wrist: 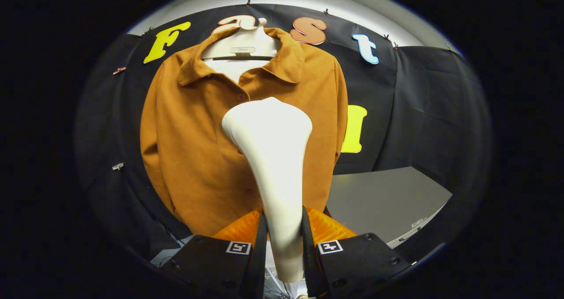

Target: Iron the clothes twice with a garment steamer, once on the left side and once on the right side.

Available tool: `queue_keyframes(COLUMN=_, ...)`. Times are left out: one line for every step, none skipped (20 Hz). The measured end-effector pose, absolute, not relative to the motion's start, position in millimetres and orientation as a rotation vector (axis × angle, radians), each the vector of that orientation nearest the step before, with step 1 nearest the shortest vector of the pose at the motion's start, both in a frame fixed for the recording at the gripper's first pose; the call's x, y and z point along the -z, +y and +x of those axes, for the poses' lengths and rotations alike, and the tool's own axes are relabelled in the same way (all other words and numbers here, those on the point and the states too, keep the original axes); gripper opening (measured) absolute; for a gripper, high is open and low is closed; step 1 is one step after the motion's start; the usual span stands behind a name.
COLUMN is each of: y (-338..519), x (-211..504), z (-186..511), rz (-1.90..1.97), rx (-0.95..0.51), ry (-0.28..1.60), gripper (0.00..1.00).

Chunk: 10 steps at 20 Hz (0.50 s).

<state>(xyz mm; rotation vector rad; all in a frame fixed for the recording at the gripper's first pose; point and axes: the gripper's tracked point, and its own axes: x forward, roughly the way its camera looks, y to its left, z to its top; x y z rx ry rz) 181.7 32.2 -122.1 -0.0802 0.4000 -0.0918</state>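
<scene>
Your tongs (282, 241) are closed on the handle of a white garment steamer (271, 158), which stands upright between the fingers. Its head faces a brown shirt (189, 149) hanging on a hanger (242, 43) just beyond, roughly at the shirt's button line.

Bare grey table (387, 202), lower right.

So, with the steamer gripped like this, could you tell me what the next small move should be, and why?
Probably ease the steamer toward one side of the shirt. The gripper is shut on the steamer's handle, and its head sits over the button line at the centre of the hanging shirt, on neither half.
</scene>
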Motion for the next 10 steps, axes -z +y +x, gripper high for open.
queue_keyframes(y=40, x=119, z=184, rz=-0.078, rx=0.08, ry=0.391, gripper=0.4)
queue_keyframes(y=49, x=116, z=186, rz=-0.072, rx=0.066, ry=0.382, gripper=0.4)
queue_keyframes(y=58, x=114, z=188, rz=-0.069, rx=0.049, ry=0.374, gripper=0.4)
queue_keyframes(y=67, x=113, z=190, rz=-0.068, rx=0.031, ry=0.369, gripper=0.4)
queue_keyframes(y=76, x=112, z=191, rz=-0.069, rx=0.014, ry=0.365, gripper=0.4)
queue_keyframes(y=84, x=112, z=192, rz=-0.07, rx=-0.002, ry=0.36, gripper=0.4)
queue_keyframes(y=91, x=111, z=193, rz=-0.072, rx=-0.014, ry=0.357, gripper=0.4)
queue_keyframes(y=97, x=111, z=195, rz=-0.075, rx=-0.024, ry=0.355, gripper=0.4)
queue_keyframes(y=102, x=111, z=196, rz=-0.077, rx=-0.033, ry=0.354, gripper=0.4)
queue_keyframes(y=107, x=111, z=199, rz=-0.078, rx=-0.04, ry=0.354, gripper=0.4)
